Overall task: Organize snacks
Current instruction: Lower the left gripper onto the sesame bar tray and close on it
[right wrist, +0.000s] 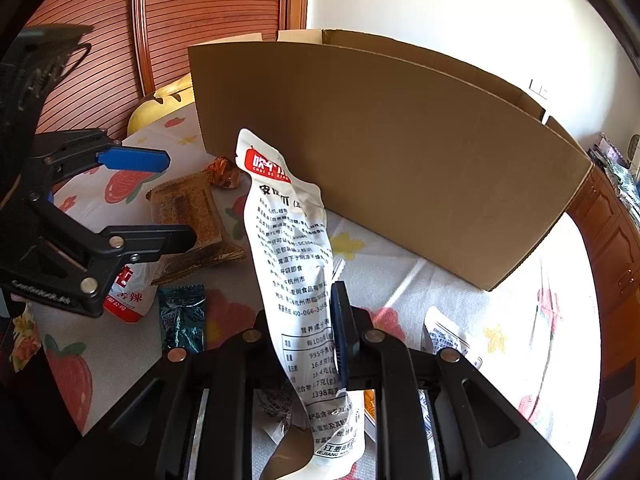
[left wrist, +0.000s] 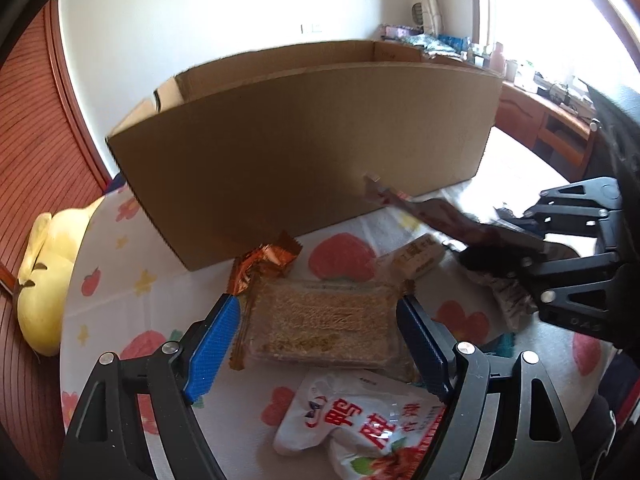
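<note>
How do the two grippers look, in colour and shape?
Both are black, angular frames with triangular cut-outs and silver round bolts. The left gripper has two long fingers with bright blue textured pads. The right gripper has the same black frame, and its one visible pad is dark blue.

Printed in black Chinese down the white pouch (right wrist: pixel 294 264) pinched in the right claw (right wrist: pixel 340 340) — a red label near its top with white characters and small Latin letters, too blurred to spell. Lower down, legible: "400-066-30", then a nutrition table with "100", "995", "16.8", "1398". Large red characters "鸭" and "脏" on the white-and-red bag (left wrist: pixel 360 428) under the left claw (left wrist: pixel 320 344). Red "香辣" on that same bag in the right wrist view. Brown characters on a small cream pack (left wrist: pixel 418 258) — unreadable.
</note>
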